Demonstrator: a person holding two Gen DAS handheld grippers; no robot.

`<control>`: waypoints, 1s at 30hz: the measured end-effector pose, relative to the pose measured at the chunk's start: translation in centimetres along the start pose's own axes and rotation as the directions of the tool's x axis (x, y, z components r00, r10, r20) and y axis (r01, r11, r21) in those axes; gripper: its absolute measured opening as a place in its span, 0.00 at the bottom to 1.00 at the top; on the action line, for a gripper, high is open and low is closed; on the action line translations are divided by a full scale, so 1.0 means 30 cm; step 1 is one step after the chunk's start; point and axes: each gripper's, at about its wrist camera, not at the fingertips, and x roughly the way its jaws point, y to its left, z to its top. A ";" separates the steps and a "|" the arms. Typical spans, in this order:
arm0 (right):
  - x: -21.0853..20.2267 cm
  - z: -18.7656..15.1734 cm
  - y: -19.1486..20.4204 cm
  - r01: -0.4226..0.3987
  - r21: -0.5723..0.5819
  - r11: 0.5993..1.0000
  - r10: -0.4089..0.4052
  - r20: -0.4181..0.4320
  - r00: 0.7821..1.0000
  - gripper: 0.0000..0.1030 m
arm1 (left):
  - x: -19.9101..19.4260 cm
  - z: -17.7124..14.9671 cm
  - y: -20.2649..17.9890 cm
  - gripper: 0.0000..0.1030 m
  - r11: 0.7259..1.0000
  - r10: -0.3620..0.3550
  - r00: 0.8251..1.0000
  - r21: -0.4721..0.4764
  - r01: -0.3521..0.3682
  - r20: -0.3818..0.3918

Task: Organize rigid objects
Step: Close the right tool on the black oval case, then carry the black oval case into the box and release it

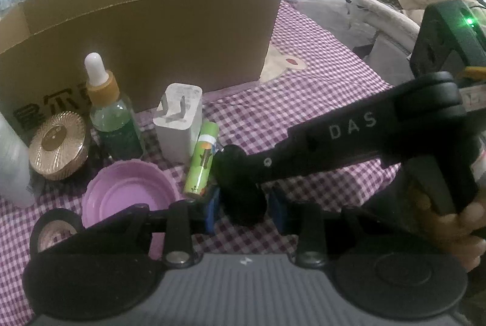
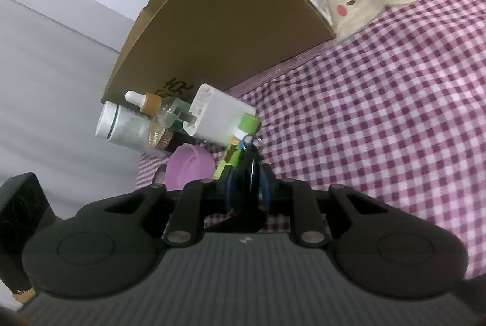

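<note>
A small black object (image 2: 250,171), flat and dark, sat clamped between the blue pads (image 2: 266,184) of the right gripper (image 2: 248,189), whose jaws were drawn in narrow around it; a metal ring showed at its far tip, and its long axis ran forward along the fingers, toward the cluster of items ahead. In the left wrist view the same black object (image 1: 241,183) lay between the left gripper's (image 1: 244,210) blue pads (image 1: 212,209), which stood slightly wider than it, so whether they touched it could not be told. The right gripper (image 1: 231,156) reached in from the right, a hand (image 1: 461,235) around its handle. Everything rested on a purple checked cloth (image 1: 303,101) with a bear figure on it. Just beside the black object a green cylinder (image 1: 202,157) lay with its long axis running away toward the cardboard box (image 1: 152,31). A white charger (image 1: 179,122) stood upright just behind it, prongs facing the camera. To its left stood a dropper bottle (image 1: 112,113), a round gold-lidded jar (image 1: 57,143) and a white bottle (image 1: 13,165) at the edge. A purple lid (image 1: 130,195) lay open side up near the left finger. The open box stood behind them all, closing off the far side.
</note>
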 end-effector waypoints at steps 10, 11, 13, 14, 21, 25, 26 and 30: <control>0.071 0.007 0.012 -0.026 -0.014 1.000 0.026 -0.006 1.000 0.16 | 0.001 0.001 -0.011 0.30 0.999 0.039 0.999 0.023 -0.039 0.016; 0.070 0.003 0.014 -0.022 -0.017 1.000 0.022 -0.001 1.000 0.16 | 0.001 -0.001 -0.014 0.30 0.999 0.040 0.999 0.027 -0.040 0.017; 0.069 -0.002 0.023 -0.013 -0.019 1.000 0.013 0.002 1.000 0.16 | -0.005 -0.002 -0.021 0.29 0.999 0.037 0.999 0.028 -0.037 0.016; 0.069 -0.008 0.028 -0.009 -0.021 1.000 0.009 0.004 1.000 0.16 | -0.011 -0.004 -0.027 0.29 0.999 0.037 0.999 0.034 -0.037 0.020; -0.040 -0.047 0.102 0.007 -0.059 0.998 -0.003 0.069 0.998 0.16 | -0.122 0.011 -0.079 0.29 0.997 0.012 0.994 0.077 -0.020 0.109; -0.111 -0.038 0.197 0.009 -0.120 0.993 0.006 0.124 0.992 0.16 | -0.218 0.044 -0.088 0.29 0.994 0.024 0.981 0.098 -0.043 0.192; -0.123 -0.028 0.228 0.007 -0.141 0.990 0.012 0.135 0.991 0.16 | -0.244 0.059 -0.082 0.29 0.993 0.032 0.976 0.100 -0.054 0.213; -0.140 0.057 0.357 -0.010 -0.254 0.967 0.053 0.163 0.985 0.17 | -0.335 0.141 -0.022 0.30 0.991 0.075 0.955 0.085 -0.104 0.288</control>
